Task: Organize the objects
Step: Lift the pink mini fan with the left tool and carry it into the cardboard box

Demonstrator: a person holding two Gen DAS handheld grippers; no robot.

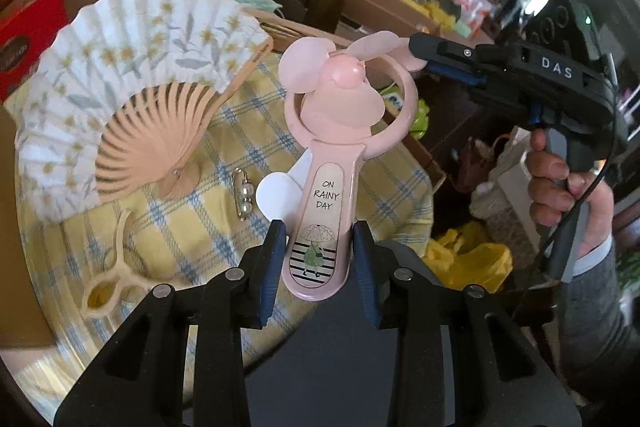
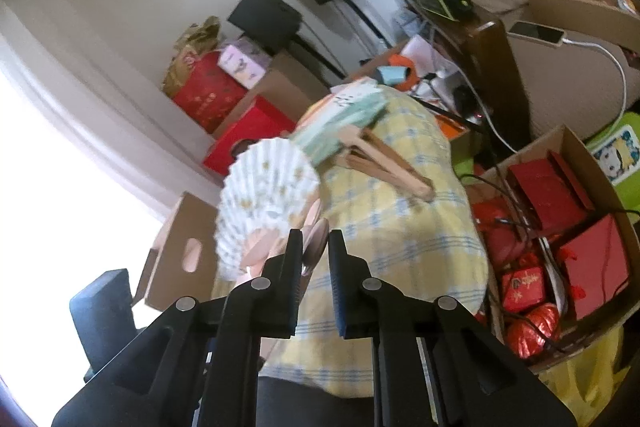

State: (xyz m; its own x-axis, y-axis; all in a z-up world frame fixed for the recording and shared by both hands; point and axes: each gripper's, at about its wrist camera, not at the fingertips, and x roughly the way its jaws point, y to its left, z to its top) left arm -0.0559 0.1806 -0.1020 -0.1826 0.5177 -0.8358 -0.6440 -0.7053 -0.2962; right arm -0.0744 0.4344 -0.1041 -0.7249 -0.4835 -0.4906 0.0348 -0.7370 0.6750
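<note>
Pink hand fan (image 1: 324,203) handle clamped in left gripper (image 1: 320,247), blade in right gripper (image 1: 418,47)

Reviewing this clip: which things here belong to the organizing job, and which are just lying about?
In the job:
pink handheld fan, held by left gripper at its handle and right gripper at a blade
paper folding fan
pearl pin
cream clip

Lying about:
red boxes
phone
yellow bag

The right gripper (image 2: 314,255) hides most of the pink fan (image 2: 316,241); the room behind is blurred.
</note>
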